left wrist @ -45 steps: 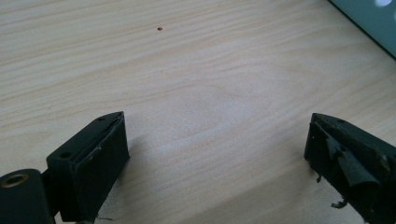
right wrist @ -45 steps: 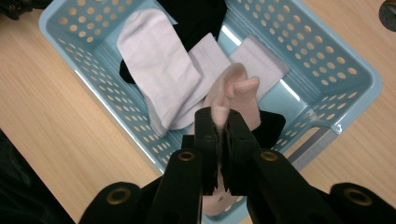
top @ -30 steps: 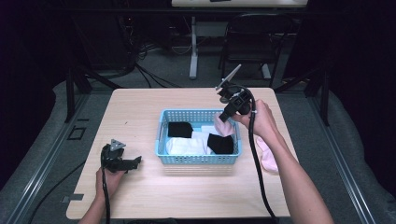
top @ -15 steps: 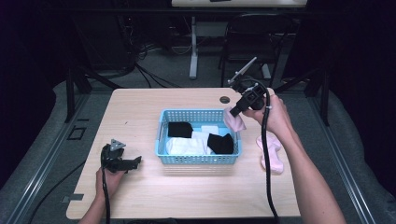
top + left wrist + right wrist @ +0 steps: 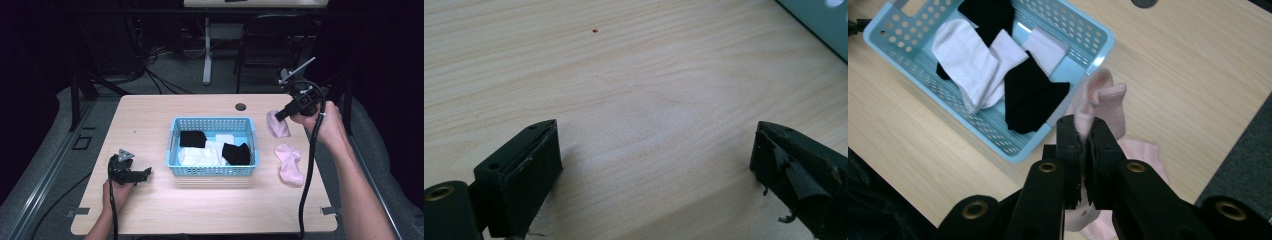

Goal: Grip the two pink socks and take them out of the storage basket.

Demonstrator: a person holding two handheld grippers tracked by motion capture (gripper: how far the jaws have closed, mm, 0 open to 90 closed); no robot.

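One pink sock lies on our surface; our right tool grips its mate, left tool released, basket half-sorted.

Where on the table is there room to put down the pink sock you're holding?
The right gripper holds a pink sock. Bare wood lies between the basket and the left gripper, along the far edge by the round hole, and along the near edge. It is crowded right of the basket, where another pink sock lies.
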